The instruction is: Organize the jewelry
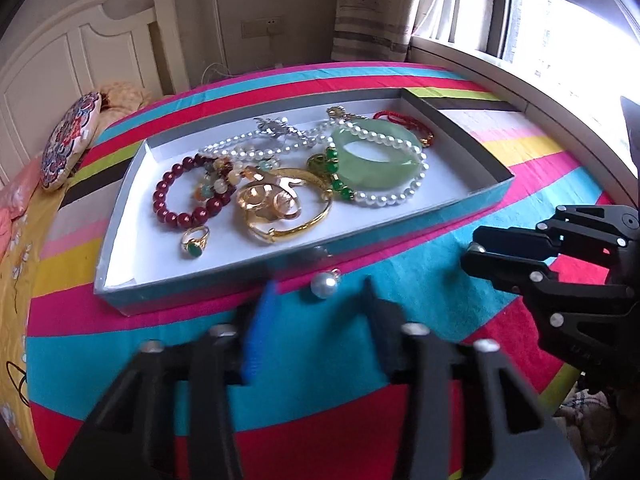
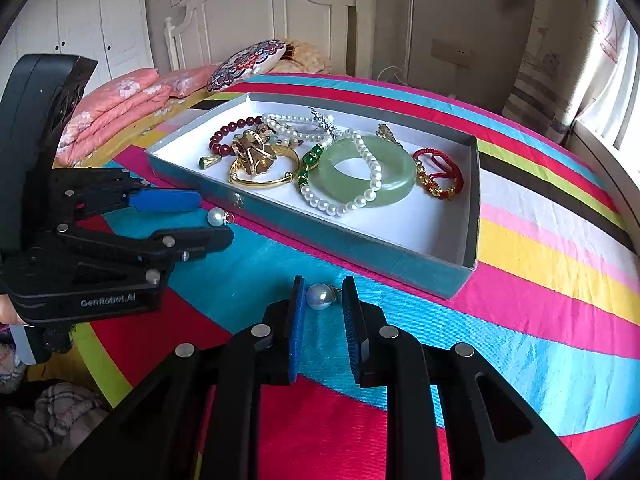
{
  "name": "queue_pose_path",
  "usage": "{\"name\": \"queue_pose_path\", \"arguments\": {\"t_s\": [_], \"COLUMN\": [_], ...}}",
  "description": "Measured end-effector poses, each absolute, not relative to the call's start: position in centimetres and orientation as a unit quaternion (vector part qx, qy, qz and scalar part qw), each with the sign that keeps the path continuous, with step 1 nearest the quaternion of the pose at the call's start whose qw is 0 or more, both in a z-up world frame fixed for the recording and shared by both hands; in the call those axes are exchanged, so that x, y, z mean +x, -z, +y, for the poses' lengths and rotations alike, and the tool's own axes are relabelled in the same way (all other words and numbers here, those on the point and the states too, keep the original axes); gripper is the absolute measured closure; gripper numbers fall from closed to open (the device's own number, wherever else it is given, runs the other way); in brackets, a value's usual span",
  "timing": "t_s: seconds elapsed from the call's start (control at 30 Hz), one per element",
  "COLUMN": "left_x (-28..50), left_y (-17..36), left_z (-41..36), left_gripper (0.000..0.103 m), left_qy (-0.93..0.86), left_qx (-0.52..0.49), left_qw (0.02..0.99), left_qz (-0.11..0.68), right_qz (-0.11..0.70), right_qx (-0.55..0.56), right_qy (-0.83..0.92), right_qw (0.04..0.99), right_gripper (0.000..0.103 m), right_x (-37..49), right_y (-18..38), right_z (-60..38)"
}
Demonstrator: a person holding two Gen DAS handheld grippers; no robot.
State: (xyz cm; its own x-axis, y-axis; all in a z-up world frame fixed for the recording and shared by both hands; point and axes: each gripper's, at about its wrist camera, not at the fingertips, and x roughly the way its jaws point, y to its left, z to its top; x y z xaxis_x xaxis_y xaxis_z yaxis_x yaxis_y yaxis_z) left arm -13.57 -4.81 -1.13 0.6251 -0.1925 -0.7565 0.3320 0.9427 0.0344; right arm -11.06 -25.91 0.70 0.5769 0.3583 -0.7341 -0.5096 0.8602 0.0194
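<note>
Motion blur smears the left gripper's fingers [image 1: 262, 320], and jewelry in the tray [image 1: 120, 216] overlaps, hiding pieces.

Daylight from the window [image 1: 560, 40], overexposed to white glare, bright bedspread [image 1: 400, 280], soft faint shadows inside the tray [image 1: 460, 196], left gripper [image 1: 316, 300] fingers motion-blurred in its own view, strong fisheye bending, dark vignetted corners in both views

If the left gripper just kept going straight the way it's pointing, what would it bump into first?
Probably the pearl earring lying on the striped bedspread, just ahead between the left gripper's fingers. Right behind it stands the near wall of the jewelry tray. Depth is hard to judge through this lens.
</note>
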Motion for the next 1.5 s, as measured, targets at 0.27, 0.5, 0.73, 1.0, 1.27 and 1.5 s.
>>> {"name": "queue_pose_path", "arguments": {"t_s": [0.27, 0.5, 0.73, 1.0, 1.27, 1.5], "left_x": [-14.5, -14.9, -15.3, -15.8, -16.3, -15.0], "left_y": [1.3, 1.3, 1.3, 0.2, -2.7, -4.8], "left_z": [-5.6, -5.5, -5.2, -4.8, -4.2, -4.5], "left_gripper": [0.090, 0.090, 0.090, 0.090, 0.090, 0.090], "left_qy": [0.149, 0.155, 0.155, 0.157, 0.170, 0.189], "left_qx": [0.103, 0.097, 0.092, 0.080, 0.043, 0.027], "left_qw": [0.903, 0.904, 0.905, 0.912, 0.925, 0.925], "left_qz": [0.390, 0.387, 0.384, 0.369, 0.338, 0.329], "right_qz": [0.388, 0.385, 0.381, 0.367, 0.340, 0.318], "right_qx": [-0.097, -0.096, -0.094, -0.083, -0.075, -0.081], "right_qy": [-0.245, -0.246, -0.246, -0.249, -0.250, -0.247], "right_qw": [0.883, 0.885, 0.886, 0.892, 0.903, 0.912], "right_gripper": [0.083, 0.083, 0.083, 0.083, 0.083, 0.083], "right_x": [-11.1, -11.3, -11.4, -11.6, -11.8, -10.3], "right_y": [-0.7, -0.7, -0.8, -1.5, -3.6, -5.1], "right_z": [-25.8, -25.9, -26.0, -26.4, -27.0, -26.7]}}
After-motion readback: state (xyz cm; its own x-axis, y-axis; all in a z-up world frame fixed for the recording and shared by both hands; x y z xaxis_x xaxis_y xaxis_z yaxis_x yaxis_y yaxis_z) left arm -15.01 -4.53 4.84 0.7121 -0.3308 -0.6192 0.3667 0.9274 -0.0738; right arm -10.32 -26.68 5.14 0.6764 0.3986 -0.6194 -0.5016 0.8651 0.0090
